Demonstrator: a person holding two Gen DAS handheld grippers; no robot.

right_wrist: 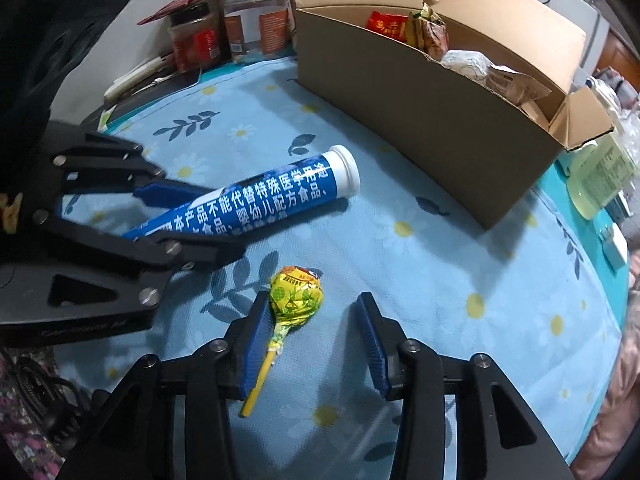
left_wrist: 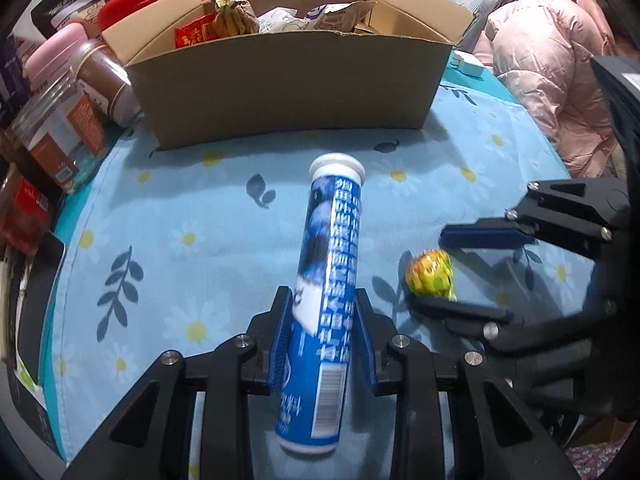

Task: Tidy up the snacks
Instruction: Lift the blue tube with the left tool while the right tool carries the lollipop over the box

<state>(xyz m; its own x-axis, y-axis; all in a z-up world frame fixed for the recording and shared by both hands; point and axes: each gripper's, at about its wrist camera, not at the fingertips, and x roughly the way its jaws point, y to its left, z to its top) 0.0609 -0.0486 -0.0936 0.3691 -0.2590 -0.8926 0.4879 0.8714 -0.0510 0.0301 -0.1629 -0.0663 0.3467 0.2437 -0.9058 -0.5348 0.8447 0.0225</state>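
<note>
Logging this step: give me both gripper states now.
Left gripper: shut on the blue tube.
Right gripper: open, lollipop loose between its fingers.

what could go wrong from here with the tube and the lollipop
1. The left gripper holds the tube near its base end, so the long capped end may swing or slip on the way to the box.
2. The right gripper is open and the lollipop lies against one finger; closing may push it aside.
</note>
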